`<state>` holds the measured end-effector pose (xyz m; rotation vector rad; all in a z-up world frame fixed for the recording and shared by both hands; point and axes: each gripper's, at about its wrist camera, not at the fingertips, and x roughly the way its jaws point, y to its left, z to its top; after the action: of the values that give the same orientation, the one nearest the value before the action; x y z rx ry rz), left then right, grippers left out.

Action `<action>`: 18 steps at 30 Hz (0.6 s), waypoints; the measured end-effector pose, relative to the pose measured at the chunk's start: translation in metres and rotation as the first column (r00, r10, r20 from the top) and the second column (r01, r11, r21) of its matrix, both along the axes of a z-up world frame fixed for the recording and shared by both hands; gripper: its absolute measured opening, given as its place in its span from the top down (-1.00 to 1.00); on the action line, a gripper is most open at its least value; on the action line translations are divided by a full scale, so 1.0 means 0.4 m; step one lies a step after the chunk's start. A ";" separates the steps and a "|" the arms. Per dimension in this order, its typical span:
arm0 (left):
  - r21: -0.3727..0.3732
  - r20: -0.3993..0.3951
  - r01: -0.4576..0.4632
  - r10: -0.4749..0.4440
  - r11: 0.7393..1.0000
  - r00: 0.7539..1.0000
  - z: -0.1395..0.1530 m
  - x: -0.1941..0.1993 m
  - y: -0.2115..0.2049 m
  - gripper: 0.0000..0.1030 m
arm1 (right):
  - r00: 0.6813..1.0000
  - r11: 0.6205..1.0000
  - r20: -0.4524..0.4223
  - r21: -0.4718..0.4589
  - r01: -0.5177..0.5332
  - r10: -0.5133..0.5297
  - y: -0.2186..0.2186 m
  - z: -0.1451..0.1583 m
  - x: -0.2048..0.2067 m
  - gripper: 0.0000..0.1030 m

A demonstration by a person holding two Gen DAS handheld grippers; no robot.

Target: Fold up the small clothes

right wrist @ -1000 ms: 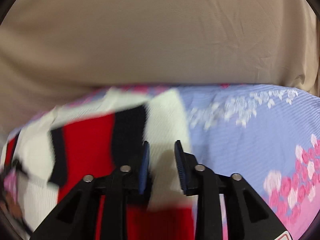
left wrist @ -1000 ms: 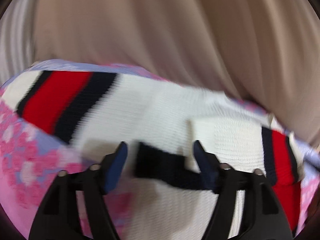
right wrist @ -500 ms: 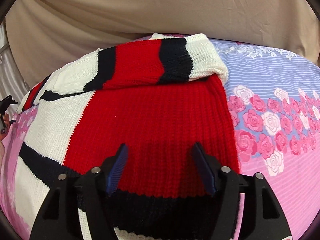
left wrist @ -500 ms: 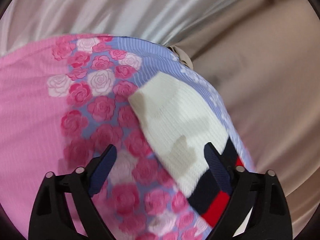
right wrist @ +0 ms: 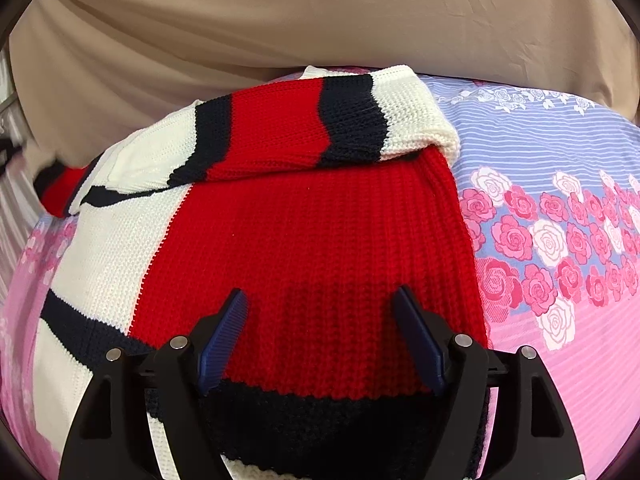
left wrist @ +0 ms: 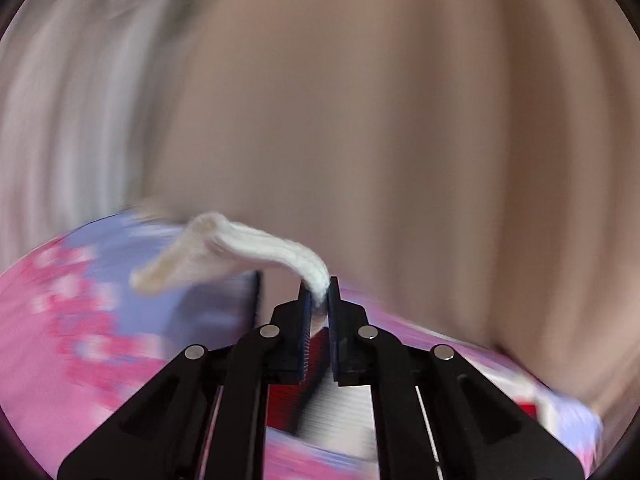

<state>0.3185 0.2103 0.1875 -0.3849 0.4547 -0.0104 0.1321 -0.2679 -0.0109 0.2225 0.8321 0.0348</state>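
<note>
A small knit sweater in red, white and navy lies on the flowered sheet. One sleeve is folded across its upper part. My right gripper is open and hovers over the red body near the navy hem. My left gripper is shut on the white cuff of the other sleeve and holds it lifted above the sheet; the left wrist view is blurred by motion.
The sheet is pink and lilac with roses. A beige cloth rises behind the sweater. Grey pleated fabric hangs at the left.
My left gripper, open over the white cuff half a second ago, has shut on it and lifted it. My right gripper has stayed open over the red body.
</note>
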 end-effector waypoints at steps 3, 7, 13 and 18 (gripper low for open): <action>0.031 0.015 0.250 -0.250 0.968 0.968 0.029 -0.036 -0.290 0.87 | 1.000 0.999 0.011 0.031 0.013 -0.014 -0.010 0.002 -0.002 -0.43; 0.043 -0.088 0.478 -0.473 0.877 0.877 -0.082 -0.052 -0.627 0.80 | 1.000 0.997 0.018 0.076 0.022 -0.023 -0.027 0.005 -0.006 -0.43; 0.014 -0.300 0.486 -0.460 0.874 0.836 -0.354 -0.065 -0.826 -0.02 | 0.999 0.991 0.040 0.131 0.026 -0.031 -0.048 0.011 -0.013 -0.49; -0.089 -0.279 0.380 -0.389 0.921 0.878 -0.357 -0.069 -0.643 -0.44 | 0.998 0.981 0.064 0.194 -0.001 -0.011 -0.078 0.039 0.003 -0.51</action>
<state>0.2907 -0.0470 0.0447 -0.3222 0.8209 -0.3533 0.1334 -0.2991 0.0048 0.4050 0.7638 0.1180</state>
